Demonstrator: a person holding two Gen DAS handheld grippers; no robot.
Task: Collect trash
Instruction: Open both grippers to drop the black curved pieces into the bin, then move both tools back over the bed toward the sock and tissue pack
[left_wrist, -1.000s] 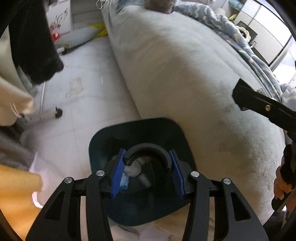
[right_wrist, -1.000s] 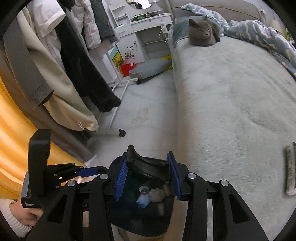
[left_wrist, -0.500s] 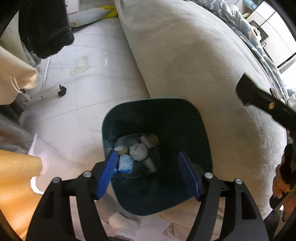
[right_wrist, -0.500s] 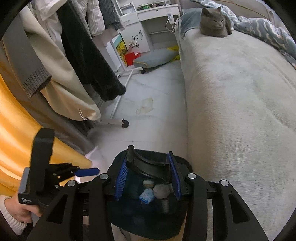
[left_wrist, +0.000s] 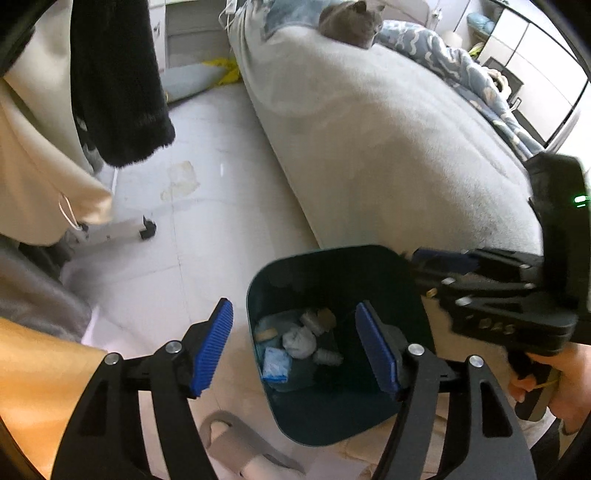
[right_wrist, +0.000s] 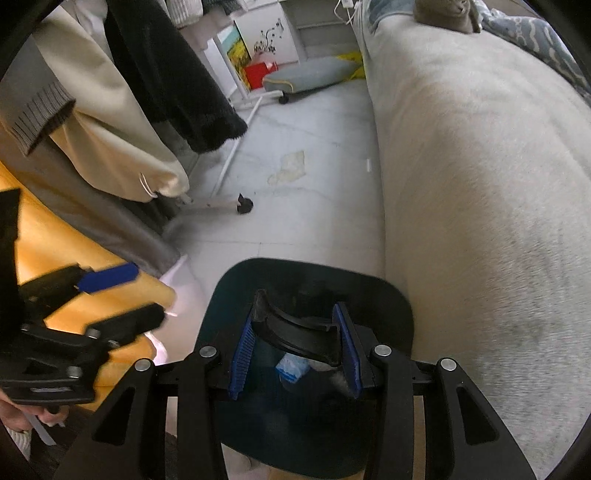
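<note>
A dark teal trash bin (left_wrist: 369, 258) stands on the floor beside the bed, and it also shows in the right wrist view (right_wrist: 384, 291). It holds crumpled white tissues (left_wrist: 299, 338), a blue packet (left_wrist: 275, 363) and other small scraps. My left gripper (left_wrist: 295, 343) is open and empty above the bin's left side. My right gripper (right_wrist: 295, 349) is shut on a curved black plastic piece (right_wrist: 299, 334), held over the bin's mouth. The right gripper also shows at the bin's far right rim in the left wrist view (left_wrist: 439, 260).
A grey bed (left_wrist: 388, 129) runs along the right, with a grey cat (left_wrist: 349, 22) lying on it. Clothes hang from a wheeled rack (right_wrist: 225, 205) on the left. An orange cloth (right_wrist: 55, 251) lies at near left. A stain (left_wrist: 181, 181) marks the tiled floor.
My left gripper has opened and let go of the black curved piece, then drawn back to the left. My right gripper has kept its hold on the piece and moved lower over the bin.
</note>
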